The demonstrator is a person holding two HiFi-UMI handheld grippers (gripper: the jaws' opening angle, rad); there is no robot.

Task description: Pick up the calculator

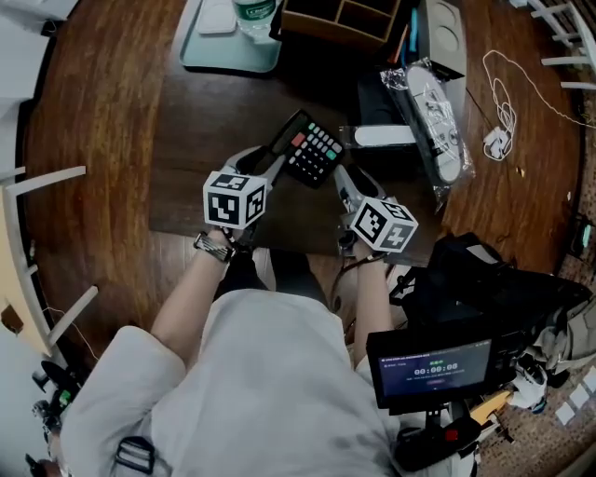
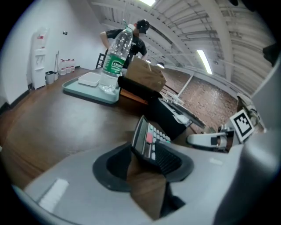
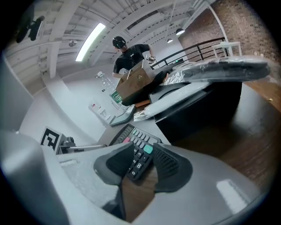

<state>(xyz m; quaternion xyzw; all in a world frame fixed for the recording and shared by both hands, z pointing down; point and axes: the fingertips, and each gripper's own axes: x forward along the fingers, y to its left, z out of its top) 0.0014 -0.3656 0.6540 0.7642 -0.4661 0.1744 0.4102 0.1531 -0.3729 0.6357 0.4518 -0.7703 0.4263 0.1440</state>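
A black calculator (image 1: 310, 149) with grey keys and one red and one green key is on the dark mat (image 1: 205, 121), its display side tipped up. My left gripper (image 1: 275, 160) is at its left end and my right gripper (image 1: 343, 182) at its near right corner. In the left gripper view the calculator (image 2: 151, 143) leans between the jaws of the left gripper (image 2: 142, 165), with a gap at the left pad; the jaws are open. In the right gripper view the keypad corner (image 3: 138, 154) lies between the wide, open jaws of the right gripper (image 3: 140, 166).
A teal tray (image 1: 219, 58) with a water bottle (image 1: 253, 11) stands at the back, beside a wooden organizer (image 1: 340, 20). A black box (image 1: 377, 104) and a plastic-wrapped item (image 1: 433, 112) crowd the right. A white cable (image 1: 503, 121) lies far right. A person (image 2: 139, 33) stands beyond the table.
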